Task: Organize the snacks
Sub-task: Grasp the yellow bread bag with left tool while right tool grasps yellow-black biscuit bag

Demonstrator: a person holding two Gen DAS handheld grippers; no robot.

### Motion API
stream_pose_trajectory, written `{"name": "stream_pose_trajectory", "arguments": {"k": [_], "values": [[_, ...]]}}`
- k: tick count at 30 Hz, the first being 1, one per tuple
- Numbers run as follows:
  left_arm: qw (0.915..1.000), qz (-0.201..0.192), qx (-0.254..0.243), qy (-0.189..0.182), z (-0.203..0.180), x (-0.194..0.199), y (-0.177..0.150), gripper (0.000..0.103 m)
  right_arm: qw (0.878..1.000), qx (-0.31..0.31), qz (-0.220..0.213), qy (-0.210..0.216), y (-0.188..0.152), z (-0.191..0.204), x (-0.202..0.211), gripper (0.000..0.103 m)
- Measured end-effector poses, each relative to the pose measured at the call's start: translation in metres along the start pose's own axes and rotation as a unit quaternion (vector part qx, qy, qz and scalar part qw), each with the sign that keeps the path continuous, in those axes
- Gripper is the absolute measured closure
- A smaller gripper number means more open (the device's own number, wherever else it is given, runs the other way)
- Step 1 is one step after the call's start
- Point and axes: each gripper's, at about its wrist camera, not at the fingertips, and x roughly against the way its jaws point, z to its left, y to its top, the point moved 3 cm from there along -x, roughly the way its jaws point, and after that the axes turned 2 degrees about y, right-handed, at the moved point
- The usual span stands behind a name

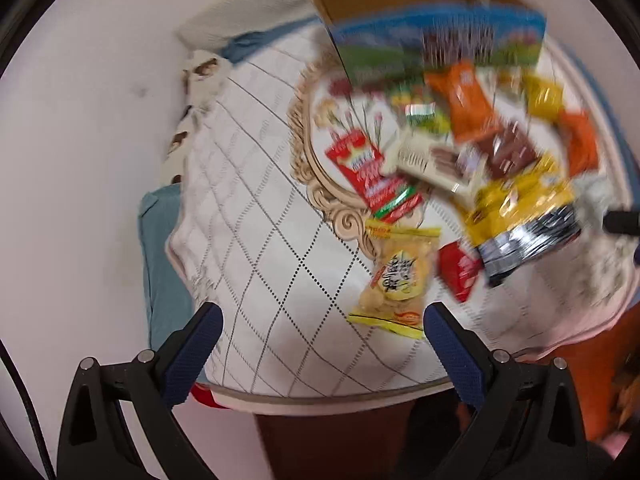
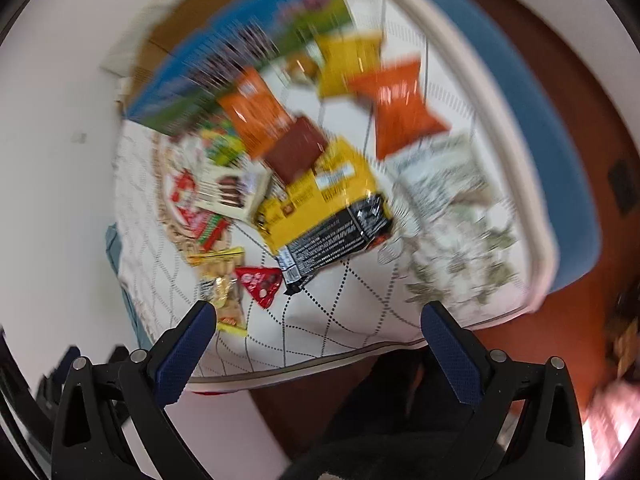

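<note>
My left gripper (image 1: 322,318) and my right gripper (image 2: 318,316) both hang with fingers spread wide and nothing between them, just above the near edge of the table (image 1: 280,280). The snacks lie heaped toward the table's far side, a big yellow bag (image 2: 320,204) on top, orange packets (image 2: 400,108) behind it, and a small pale-yellow packet (image 1: 394,276) and red wrapper (image 2: 262,282) nearest me. A cardboard box (image 1: 400,4) with a blue printed side stands at the far edge behind the blurred heap.
</note>
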Motion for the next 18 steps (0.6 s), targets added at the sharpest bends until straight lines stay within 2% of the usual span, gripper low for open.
{"name": "stream_pose_trajectory", "arguments": {"k": [5, 10, 14, 18], "values": [[0.9957, 0.054, -0.054, -0.052, -0.022, -0.069, 0.013, 0.000, 0.998, -0.062, 0.026, -0.005, 0.025, 0.000, -0.064, 0.000], [0.9876, 0.099, -0.068, -0.101, -0.042, -0.113, 0.025, 0.000, 0.988, -0.152, 0.037, -0.007, 0.047, -0.002, -0.107, 0.000], [0.9841, 0.116, -0.059, -0.120, -0.052, -0.132, 0.027, 0.000, 0.976, -0.206, 0.026, -0.062, 0.062, -0.005, -0.134, 0.000], [0.9817, 0.119, -0.041, -0.143, -0.055, -0.137, 0.019, 0.000, 0.976, -0.185, 0.030, -0.110, 0.068, 0.009, -0.145, 0.000]]}}
